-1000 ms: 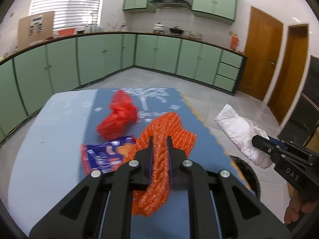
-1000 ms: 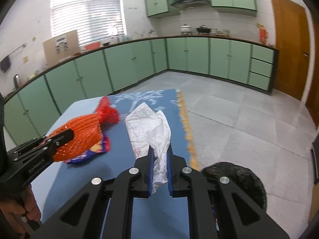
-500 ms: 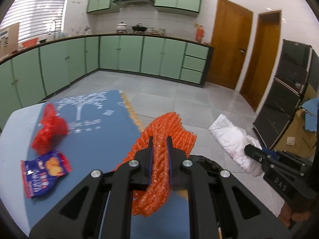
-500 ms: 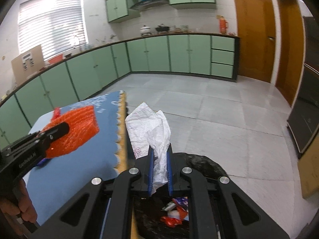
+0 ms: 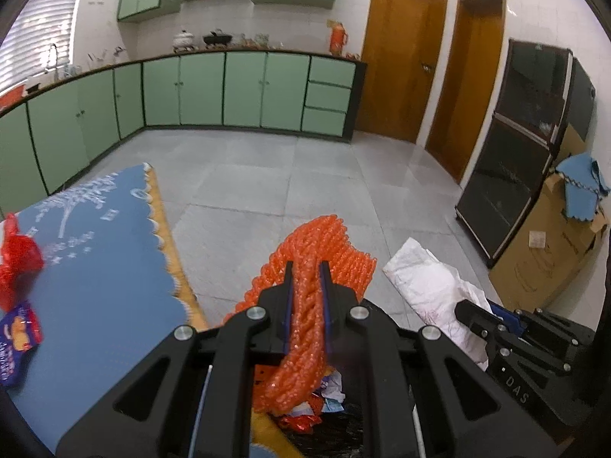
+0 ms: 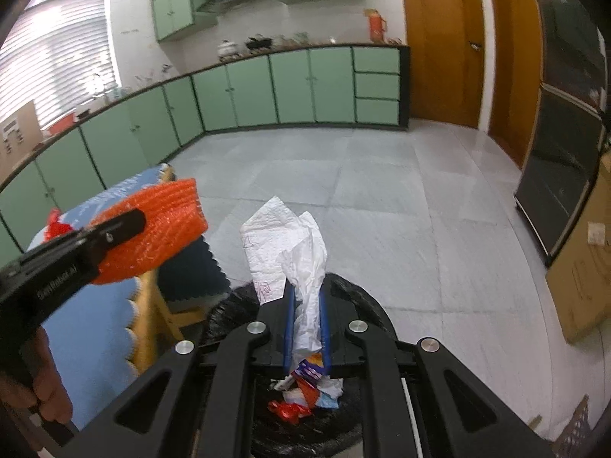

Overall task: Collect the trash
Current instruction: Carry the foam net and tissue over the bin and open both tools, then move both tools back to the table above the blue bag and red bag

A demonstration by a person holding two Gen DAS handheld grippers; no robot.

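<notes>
My left gripper point(image 5: 305, 267) is shut on an orange foam net point(image 5: 322, 252) and holds it above the black-lined trash bin point(image 5: 328, 431). The net also shows in the right wrist view point(image 6: 160, 229). My right gripper point(image 6: 305, 290) is shut on a crumpled white paper point(image 6: 290, 240) over the same bin point(image 6: 355, 297), which holds several wrappers point(image 6: 309, 385). The white paper shows in the left wrist view point(image 5: 427, 286). A red net bag point(image 5: 17, 259) and a blue snack wrapper point(image 5: 15, 339) lie on the blue table point(image 5: 107, 267).
The table's scalloped edge point(image 5: 172, 252) stands just left of the bin. Grey tiled floor point(image 6: 382, 198) stretches ahead to green cabinets point(image 6: 290, 87). A cardboard box point(image 5: 550, 244) and a black cabinet point(image 5: 523, 152) stand at the right.
Both grippers have swung right, off the table, with their loads held. They now hang over the bin, whose contents have come into view.
</notes>
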